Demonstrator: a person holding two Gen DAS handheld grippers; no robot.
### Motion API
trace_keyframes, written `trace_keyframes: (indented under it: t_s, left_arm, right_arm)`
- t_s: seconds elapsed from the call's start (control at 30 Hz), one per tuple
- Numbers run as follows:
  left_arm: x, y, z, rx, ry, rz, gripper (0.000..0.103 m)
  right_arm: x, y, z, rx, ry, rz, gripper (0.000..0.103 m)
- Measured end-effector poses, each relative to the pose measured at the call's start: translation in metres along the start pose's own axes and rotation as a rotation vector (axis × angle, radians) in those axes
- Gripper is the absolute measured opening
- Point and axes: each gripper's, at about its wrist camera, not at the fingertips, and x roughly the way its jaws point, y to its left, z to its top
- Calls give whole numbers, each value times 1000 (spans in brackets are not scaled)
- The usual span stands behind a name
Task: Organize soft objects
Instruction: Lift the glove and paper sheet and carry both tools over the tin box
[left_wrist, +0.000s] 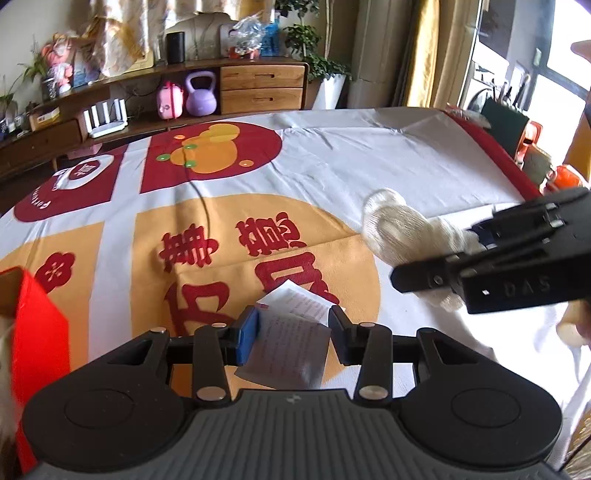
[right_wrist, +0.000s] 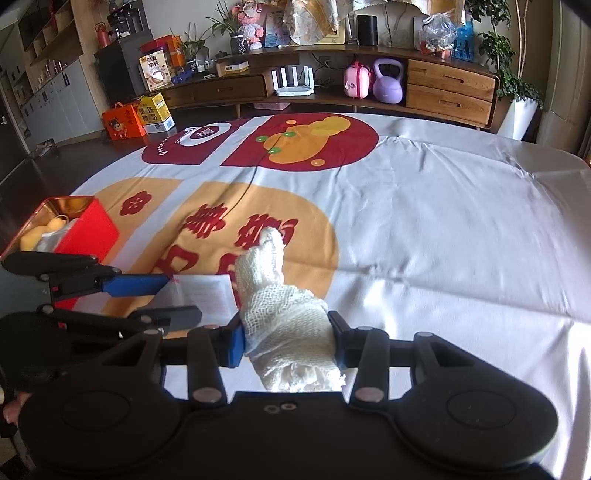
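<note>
My right gripper (right_wrist: 288, 339) is shut on a white knit glove (right_wrist: 273, 295), whose fingers stick out forward over the cloth. In the left wrist view the same glove (left_wrist: 399, 225) hangs from the right gripper (left_wrist: 436, 254) at the right edge. My left gripper (left_wrist: 293, 330) is shut on a folded printed paper (left_wrist: 291, 343), its pads against the sheet's two sides. From the right wrist view, the left gripper (right_wrist: 184, 297) and its paper (right_wrist: 207, 291) are just left of the glove. A red box (right_wrist: 88, 225) at the left holds a yellow soft thing (right_wrist: 44, 230).
A printed red, orange and white cloth (left_wrist: 332, 166) covers the table. A thin black cable (left_wrist: 205, 206) runs across it towards the far edge. The red box (left_wrist: 40, 325) stands close to the left gripper's left side. A low wooden sideboard (right_wrist: 450, 85) stands beyond the table.
</note>
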Motion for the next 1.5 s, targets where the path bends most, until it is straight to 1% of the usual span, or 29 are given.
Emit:
trace_keyframes:
  t_s: [0.13, 0.43, 0.8, 0.9, 1.03, 1.2, 1.5]
  left_arm:
    - [-18, 4, -5, -31, -17, -8, 41]
    - [-62, 13, -10, -102, -42, 7, 41]
    - [-129, 31, -16, -159, -131, 51, 41]
    - [-146, 40, -18, -172, -154, 67, 41]
    - [-165, 52, -21, -204, -156, 90, 41]
    - [-188, 67, -23, -219, -185, 124, 41]
    - [-224, 101, -29, -243, -223, 200, 42]
  right_arm:
    - [-13, 9, -7, 11, 6, 15, 43]
    - [-43, 42, -12, 9, 1, 41, 43]
    - [-78, 95, -3, -56, -40, 54, 44]
    - [-83, 110, 1, -73, -45, 55, 44]
    - [-89, 132, 7, -93, -46, 75, 44]
    - [-92, 159, 15, -117, -56, 93, 44]
    - [-83, 207, 33, -156, -64, 137, 44]
